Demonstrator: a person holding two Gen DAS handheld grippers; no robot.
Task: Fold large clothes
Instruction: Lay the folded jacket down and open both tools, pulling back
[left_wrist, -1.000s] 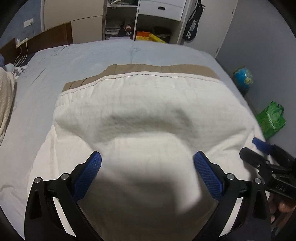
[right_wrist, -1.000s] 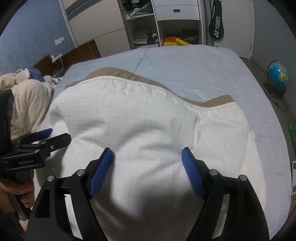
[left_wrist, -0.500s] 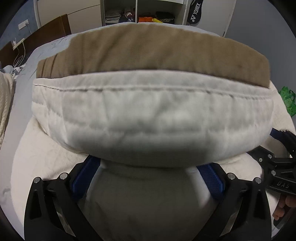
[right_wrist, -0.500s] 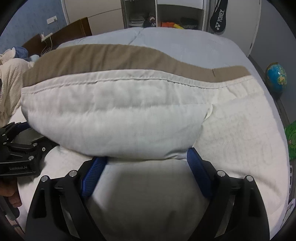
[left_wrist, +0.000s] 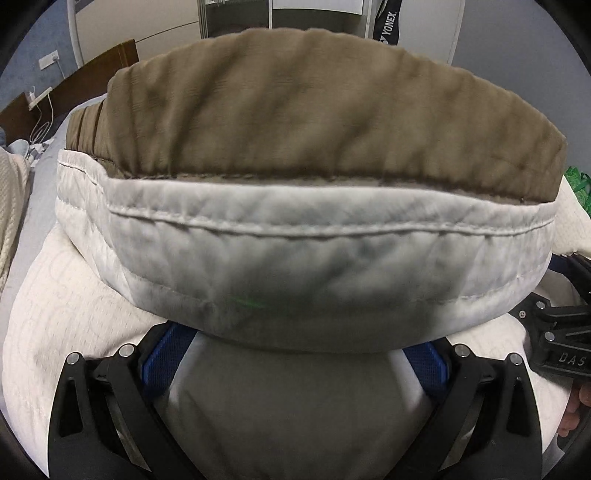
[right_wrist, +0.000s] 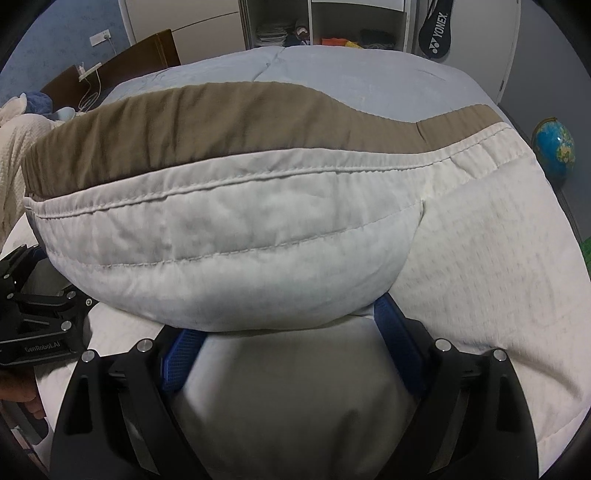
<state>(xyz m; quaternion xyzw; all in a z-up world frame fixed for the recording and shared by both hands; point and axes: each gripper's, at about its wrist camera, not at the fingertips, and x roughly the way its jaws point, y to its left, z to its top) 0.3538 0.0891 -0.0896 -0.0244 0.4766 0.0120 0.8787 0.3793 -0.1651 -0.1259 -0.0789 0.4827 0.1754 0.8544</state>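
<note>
The left gripper (left_wrist: 295, 363) stands with its two blue pads (left_wrist: 162, 360) spread wide, and cream cloth fills the whole span between them, so the fabric seems to ride on or between the fingers; whether it is truly pinched cannot be told from here. The right gripper (right_wrist: 293, 349) shows the same: wide stance, blue pads (right_wrist: 397, 334) at either side of a bunched cream mass. Directly ahead of and above both tools hangs the raised edge of the quilt (left_wrist: 303, 266), one large cream piece with a tan backing (left_wrist: 314, 110) turned toward the cameras, its stitched hem running crosswise, left to right, square to the fingers. The rest of the quilt lies flat on the bed (right_wrist: 351, 74) beneath and beyond. The two grippers sit side by side along that hem, each visible at the edge of the other's view, neither plainly nearer to the far side, so the fold probably has to travel forward, away from the person, with both hands level. Counted: two grippers, one quilt, one bed. Off to the right stands one globe (right_wrist: 554, 147); at the left lies one knitted cream blanket (left_wrist: 13, 192).
</note>
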